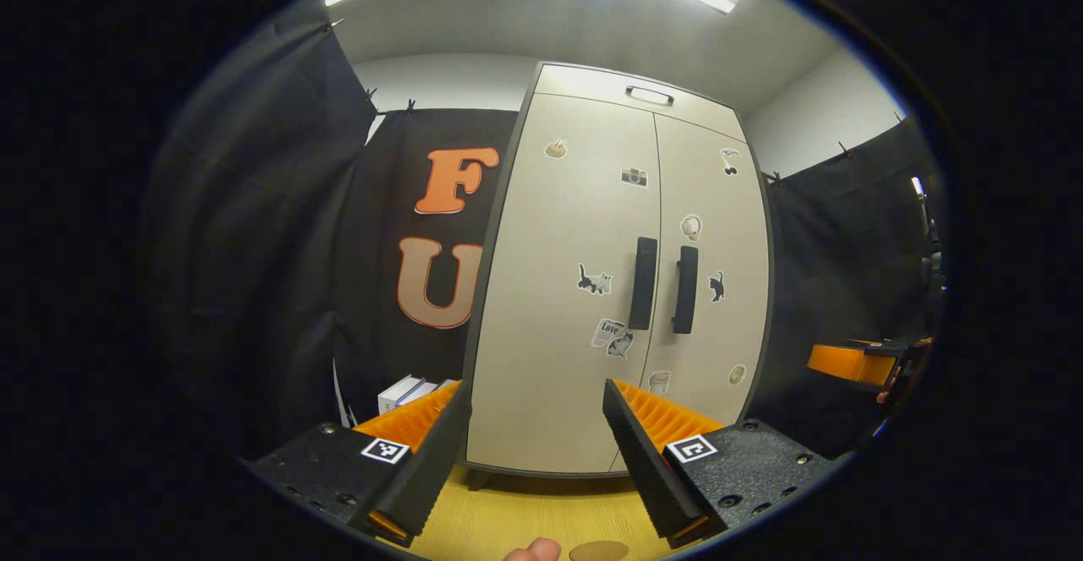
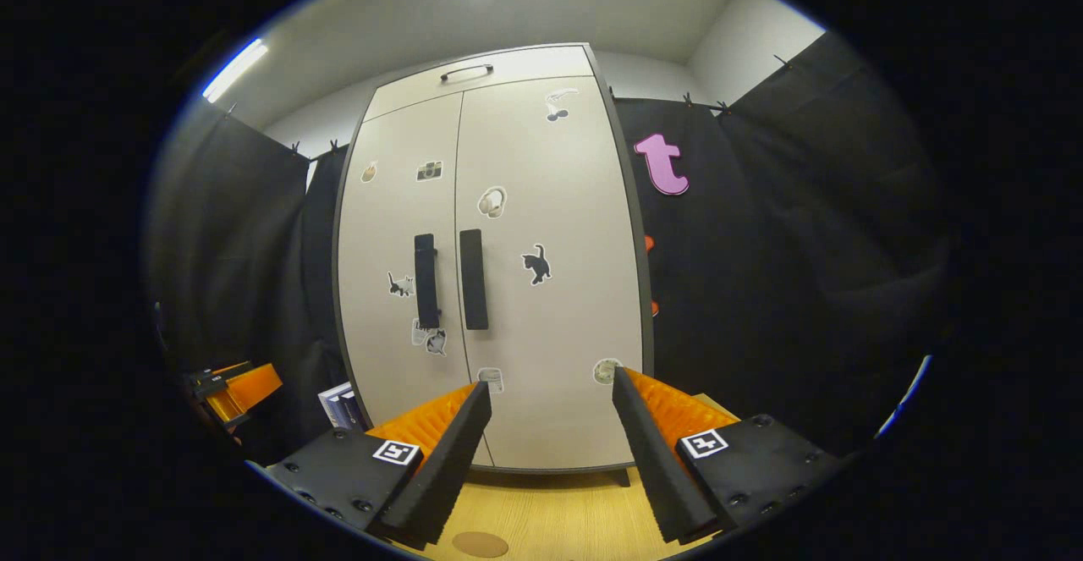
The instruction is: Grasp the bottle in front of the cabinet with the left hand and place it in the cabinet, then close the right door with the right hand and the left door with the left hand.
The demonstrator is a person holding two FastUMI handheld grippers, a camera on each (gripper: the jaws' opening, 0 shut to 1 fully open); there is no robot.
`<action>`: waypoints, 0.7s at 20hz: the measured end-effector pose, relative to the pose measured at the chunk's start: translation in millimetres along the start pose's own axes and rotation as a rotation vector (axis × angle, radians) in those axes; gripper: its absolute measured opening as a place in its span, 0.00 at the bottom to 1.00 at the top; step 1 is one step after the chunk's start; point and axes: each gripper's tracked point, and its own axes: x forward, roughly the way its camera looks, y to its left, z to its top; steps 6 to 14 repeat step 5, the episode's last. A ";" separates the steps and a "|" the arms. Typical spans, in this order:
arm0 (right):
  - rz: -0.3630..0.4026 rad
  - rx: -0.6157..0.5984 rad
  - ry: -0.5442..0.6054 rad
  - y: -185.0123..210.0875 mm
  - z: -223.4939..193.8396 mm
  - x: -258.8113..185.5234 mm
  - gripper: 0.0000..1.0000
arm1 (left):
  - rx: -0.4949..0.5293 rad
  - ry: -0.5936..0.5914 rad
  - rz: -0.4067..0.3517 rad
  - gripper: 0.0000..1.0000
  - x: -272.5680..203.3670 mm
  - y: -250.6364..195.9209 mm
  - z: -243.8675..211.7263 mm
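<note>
A tall pale cabinet [image 1: 584, 290] with animal stickers stands on the wooden table, straight ahead in the left gripper view. Both of its doors are closed, and the two dark handles [image 1: 664, 284] sit side by side at the centre seam. My left gripper [image 1: 536, 387] is open and holds nothing, a short way in front of the left door. In the right gripper view the same cabinet [image 2: 508, 273] is closed, and my right gripper [image 2: 550, 379] is open and holds nothing before the right door. The right gripper [image 1: 850, 362] also shows far off at the right edge of the left gripper view.
A small white box [image 1: 406, 392] lies left of the cabinet by the black cloth wall. A brown round disc [image 1: 599, 551] rests on the light wood tabletop [image 1: 525, 519], close to a person's fingertip [image 1: 531, 551]. The left gripper [image 2: 233, 387] appears at the left edge.
</note>
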 end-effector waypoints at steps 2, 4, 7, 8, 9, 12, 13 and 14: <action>0.007 0.001 0.001 2.5 -0.7 -0.9 0.96 | -0.002 0.001 -0.003 0.96 -0.6 -1.2 0.5; 0.007 0.001 0.001 2.1 -0.9 -0.2 0.96 | 0.002 0.001 0.001 0.96 -1.0 -0.9 0.7; 0.007 0.003 -0.001 2.2 -0.5 0.2 0.96 | 0.002 -0.003 0.002 0.95 -1.1 -0.2 1.5; 0.007 0.003 -0.001 2.2 -0.5 0.2 0.96 | 0.002 -0.003 0.002 0.95 -1.1 -0.2 1.5; 0.007 0.003 -0.001 2.2 -0.5 0.2 0.96 | 0.002 -0.003 0.002 0.95 -1.1 -0.2 1.5; 0.007 0.003 -0.001 2.2 -0.5 0.2 0.96 | 0.002 -0.003 0.002 0.95 -1.1 -0.2 1.5; 0.007 0.003 -0.001 2.2 -0.5 0.2 0.96 | 0.002 -0.003 0.002 0.95 -1.1 -0.2 1.5; 0.007 0.003 -0.001 2.2 -0.5 0.2 0.96 | 0.002 -0.003 0.002 0.95 -1.1 -0.2 1.5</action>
